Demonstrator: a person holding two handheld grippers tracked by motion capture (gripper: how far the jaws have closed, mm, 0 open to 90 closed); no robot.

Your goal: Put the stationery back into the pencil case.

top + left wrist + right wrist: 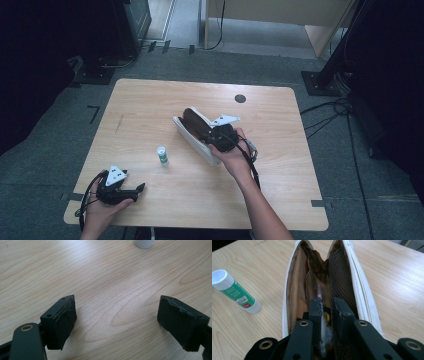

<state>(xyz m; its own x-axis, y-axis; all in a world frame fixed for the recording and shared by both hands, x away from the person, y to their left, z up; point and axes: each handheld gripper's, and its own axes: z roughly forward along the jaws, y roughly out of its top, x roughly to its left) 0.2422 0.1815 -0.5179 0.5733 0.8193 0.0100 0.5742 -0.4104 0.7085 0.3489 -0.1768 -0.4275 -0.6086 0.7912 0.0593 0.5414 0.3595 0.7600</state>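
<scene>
A white pencil case (186, 131) with a brown lining lies open at the table's middle. My right gripper (220, 136) reaches into its mouth. In the right gripper view the jaws (326, 302) stand nearly together inside the pencil case (359, 285), shut on a thin pen (319, 291) that points deeper into the pouch. A white-and-green glue stick (162, 155) stands upright left of the case; the same glue stick (235, 291) appears beside the pouch. My left gripper (137, 189) rests at the front left, open (116, 320) over bare wood, the glue stick's base (143, 243) beyond it.
The wooden table (280, 170) has a small black round hole (240, 98) near its far edge. Cables (325, 112) run over the grey floor to the right, and dark stand bases (320, 82) sit beyond the far corners.
</scene>
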